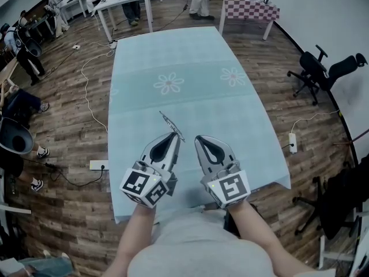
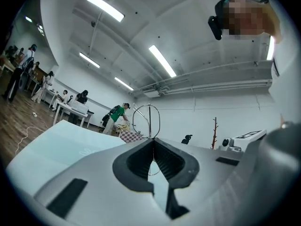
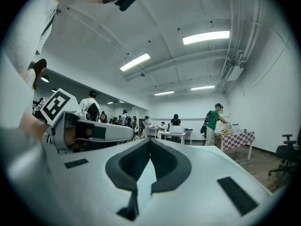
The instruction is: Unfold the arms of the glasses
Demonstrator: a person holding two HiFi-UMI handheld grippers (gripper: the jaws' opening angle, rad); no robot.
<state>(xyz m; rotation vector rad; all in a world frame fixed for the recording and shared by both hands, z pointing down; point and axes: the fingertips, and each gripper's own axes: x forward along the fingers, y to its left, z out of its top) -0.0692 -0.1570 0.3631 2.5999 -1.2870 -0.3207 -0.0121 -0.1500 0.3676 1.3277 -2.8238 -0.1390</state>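
Note:
Thin wire-framed glasses [image 1: 171, 124] stick out from the tip of my left gripper [image 1: 174, 134], which is shut on them above the near end of the table [image 1: 190, 68]. In the left gripper view, one round rim [image 2: 149, 121] stands upright just beyond the closed jaws of the left gripper [image 2: 153, 139]. The arms look folded against the frame. My right gripper [image 1: 199, 138] hangs beside the left one, a little apart, shut and holding nothing. In the right gripper view, the right gripper [image 3: 150, 140] has its jaws together and the left gripper [image 3: 129, 132] shows at the left.
A light blue cloth with flower prints covers the long table. Black office chairs [image 1: 317, 71] stand on the wooden floor to the right. A power strip [image 1: 98, 165] and cables lie to the left. A checkered table [image 1: 251, 7], white desks and people are at the far end.

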